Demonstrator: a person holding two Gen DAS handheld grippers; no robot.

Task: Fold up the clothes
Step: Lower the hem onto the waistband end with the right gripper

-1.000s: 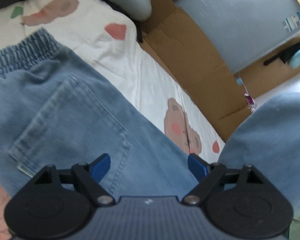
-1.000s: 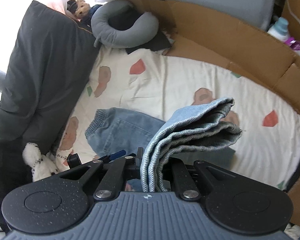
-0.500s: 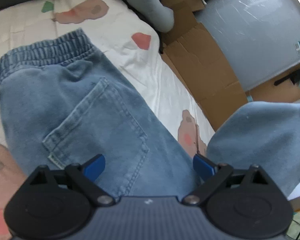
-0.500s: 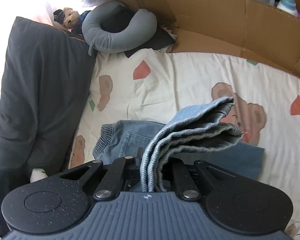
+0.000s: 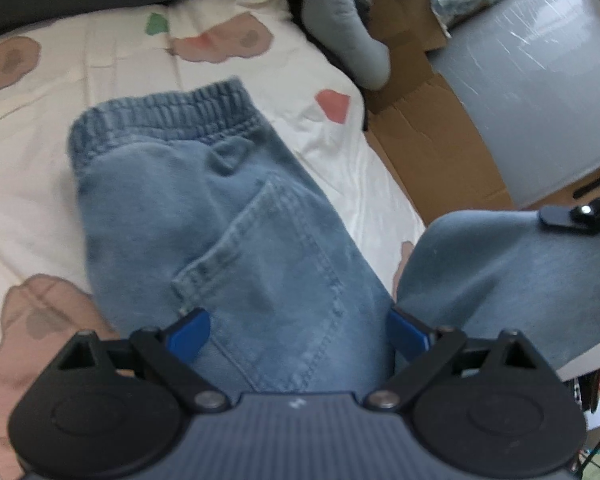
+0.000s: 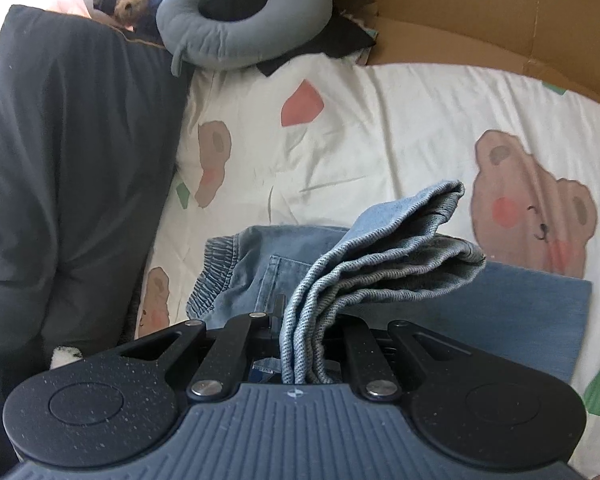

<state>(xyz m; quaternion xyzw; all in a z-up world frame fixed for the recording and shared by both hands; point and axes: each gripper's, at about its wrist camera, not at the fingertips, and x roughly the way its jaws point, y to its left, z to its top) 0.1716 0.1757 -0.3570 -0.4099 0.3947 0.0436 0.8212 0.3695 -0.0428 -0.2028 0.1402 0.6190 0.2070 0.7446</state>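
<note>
Jeans: light blue denim jeans (image 5: 228, 240) lie on the bed sheet (image 6: 400, 120), elastic waistband toward the dark pillow at the sheet's far left edge, back pocket facing up
Leg ends: lifted off the sheet and bunched in several layers, hanging above the flat part of the jeans (image 6: 372, 264)
Right gripper (image 6: 304, 360): clamped tight on the bunched leg ends, hem edges sticking out past the jaws
Left gripper (image 5: 296, 332): jaws spread wide over the seat of the jeans below the pocket, blue fingertips (image 5: 188, 334) to either side, gripping nothing
Bed sheet: cream with bear prints
Neck pillow (image 6: 236, 20): grey, at the far corner of the sheet beside the dark pillow (image 6: 68, 160)
Cardboard (image 6: 480, 12): stands along the sheet's far edge
</note>
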